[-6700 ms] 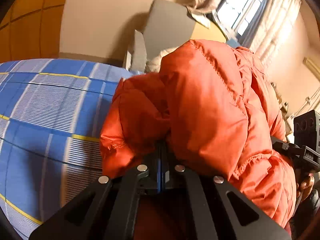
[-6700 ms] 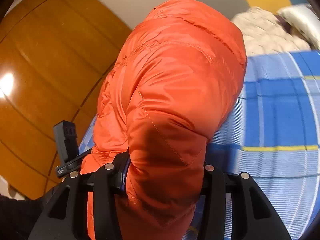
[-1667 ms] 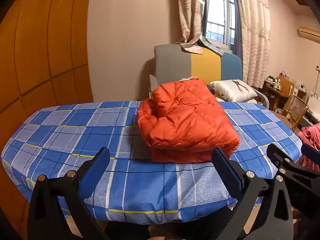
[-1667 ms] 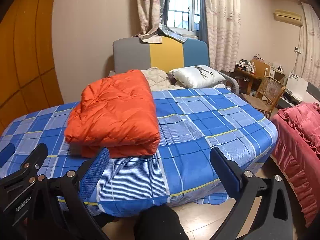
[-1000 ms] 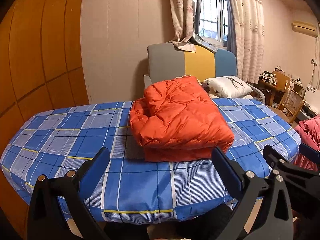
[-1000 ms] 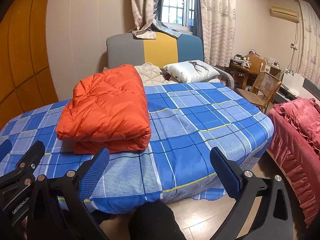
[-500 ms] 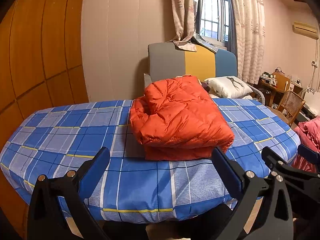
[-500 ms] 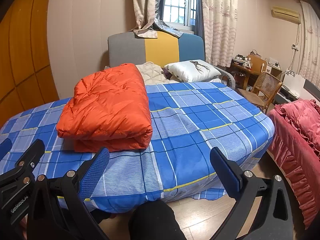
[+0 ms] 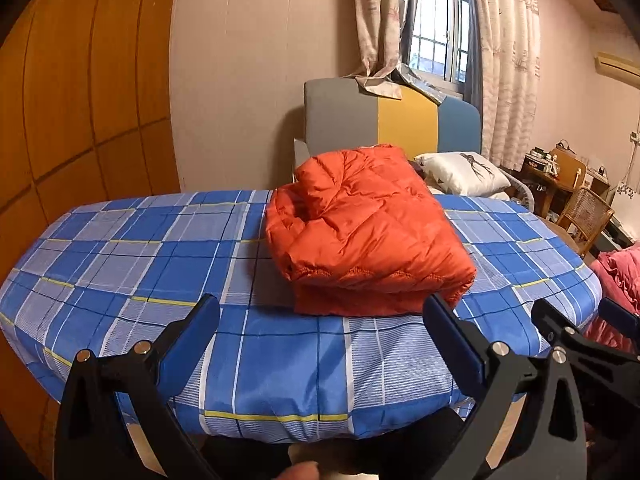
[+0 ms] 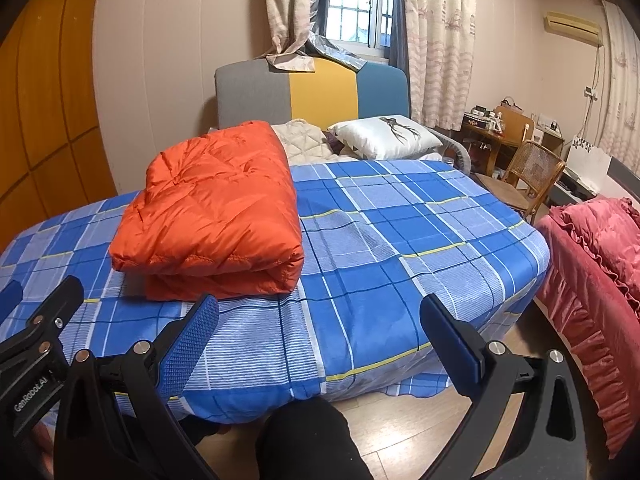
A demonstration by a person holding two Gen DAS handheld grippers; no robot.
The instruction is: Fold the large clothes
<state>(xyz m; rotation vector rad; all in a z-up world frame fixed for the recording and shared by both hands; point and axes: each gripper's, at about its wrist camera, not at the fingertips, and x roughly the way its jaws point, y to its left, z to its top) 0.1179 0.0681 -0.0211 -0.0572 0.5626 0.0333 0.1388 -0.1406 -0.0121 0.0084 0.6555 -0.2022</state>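
Clearly the folded jacket (image 9: 368,232) on the bed (image 9: 160,264) is puffy, light, slippery — grip its stitched hem; both grippers (image 9: 320,336) (image 10: 320,332) gape wide, empty.

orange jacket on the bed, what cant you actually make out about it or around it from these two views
- Orange jacket: its inner layers, sleeves and zip are hidden in both views by the folded top layer.
- Its far edge: hidden in the left wrist view behind its own bulk.
- Beige quilted item: partly hidden in the right wrist view behind the jacket.
- Desk clutter: too small to identify.
- Left gripper and right gripper: bodies cut off by the bottom edge.
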